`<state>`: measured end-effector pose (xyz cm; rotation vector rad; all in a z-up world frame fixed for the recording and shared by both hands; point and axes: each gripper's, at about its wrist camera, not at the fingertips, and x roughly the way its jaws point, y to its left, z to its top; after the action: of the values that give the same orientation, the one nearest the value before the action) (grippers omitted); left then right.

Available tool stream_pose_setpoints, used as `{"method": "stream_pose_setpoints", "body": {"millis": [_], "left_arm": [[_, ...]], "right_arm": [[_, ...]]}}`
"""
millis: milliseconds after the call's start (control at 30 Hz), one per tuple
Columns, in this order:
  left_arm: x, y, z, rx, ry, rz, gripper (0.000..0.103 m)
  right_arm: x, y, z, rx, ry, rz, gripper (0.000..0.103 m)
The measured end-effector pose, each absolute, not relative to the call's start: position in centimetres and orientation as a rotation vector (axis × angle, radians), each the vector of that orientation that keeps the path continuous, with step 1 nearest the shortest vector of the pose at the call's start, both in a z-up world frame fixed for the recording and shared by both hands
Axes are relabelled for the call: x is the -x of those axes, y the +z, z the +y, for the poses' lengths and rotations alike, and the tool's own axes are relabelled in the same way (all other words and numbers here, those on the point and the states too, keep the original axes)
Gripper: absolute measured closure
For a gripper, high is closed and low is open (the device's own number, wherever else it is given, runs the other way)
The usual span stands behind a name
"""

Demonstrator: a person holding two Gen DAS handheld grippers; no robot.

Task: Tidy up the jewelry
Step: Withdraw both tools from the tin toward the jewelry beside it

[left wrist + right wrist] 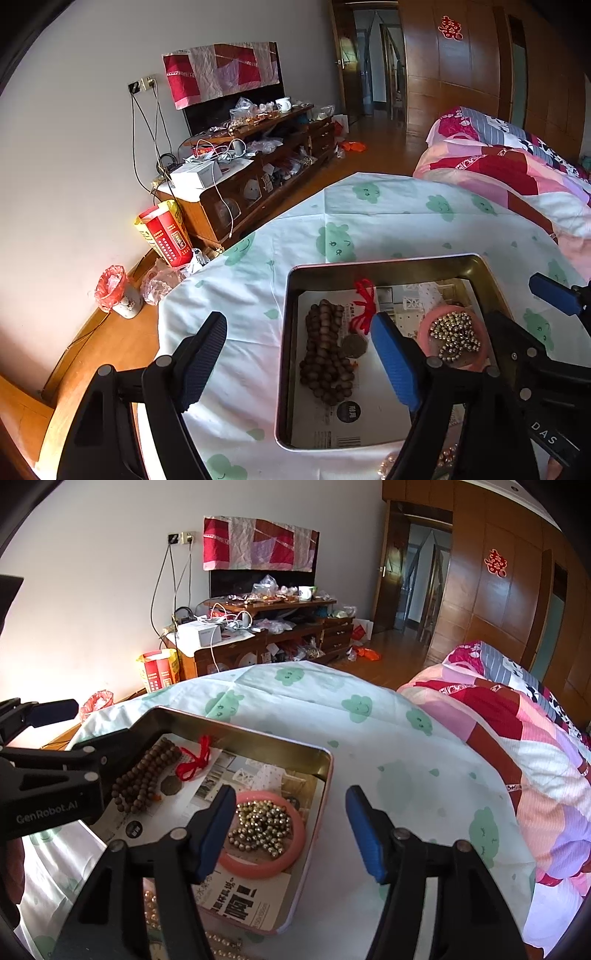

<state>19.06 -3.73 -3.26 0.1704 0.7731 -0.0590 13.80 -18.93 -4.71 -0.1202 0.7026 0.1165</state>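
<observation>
Two wrist views over a tin on a cloth-covered tabletop, read left to right.

My left claw (299, 354) stands wide open and empty. Its left finger hangs over the cloth (240, 295) outside the tin (286, 332); its right finger hangs over the tin's floor. The tin's left wall and the wooden beads (325, 354) lie between the two. No pad touches anything.

The wooden beads lie heaped along the tin's left side, on the printed paper (369, 413) that lines it. Just right of them are a dull round pendant (354, 346) and a red cord (364, 302), the cord reaching toward the far wall. I judge the paper is there to stop pieces sliding on bare metal.

The pink bangle (262, 834) lies flat in the tin's right half, ringing a heap of metal beads (260, 827). I judge it serves as a small pen for them.

My right claw (291, 830) is also open and holds nothing. Its left finger is over the bangle's left edge; its right finger is over cloth beyond the tin's right wall, so bangle and metal beads lie between and below.

More gold-toned beads (218, 941) wait on the cloth just in front of the tin, below my claws. I judge they go in next.
</observation>
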Motion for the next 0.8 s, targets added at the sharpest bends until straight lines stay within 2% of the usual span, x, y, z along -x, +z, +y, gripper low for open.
{"method": "stream_pose_setpoints", "body": {"millis": [167, 800], "left_arm": [[-18.5, -3.4, -3.8, -0.180, -0.057, 0.778, 0.022], [-10.9, -4.8, -2.2, -0.181, -0.071, 0.792, 0.022]], "right_arm": [[-13.1, -4.4, -19.1, 0.114, 0.115, 0.697, 0.033], [-8.9, -5.5, -20.7, 0.076, 0.116, 0.736, 0.032]]}}
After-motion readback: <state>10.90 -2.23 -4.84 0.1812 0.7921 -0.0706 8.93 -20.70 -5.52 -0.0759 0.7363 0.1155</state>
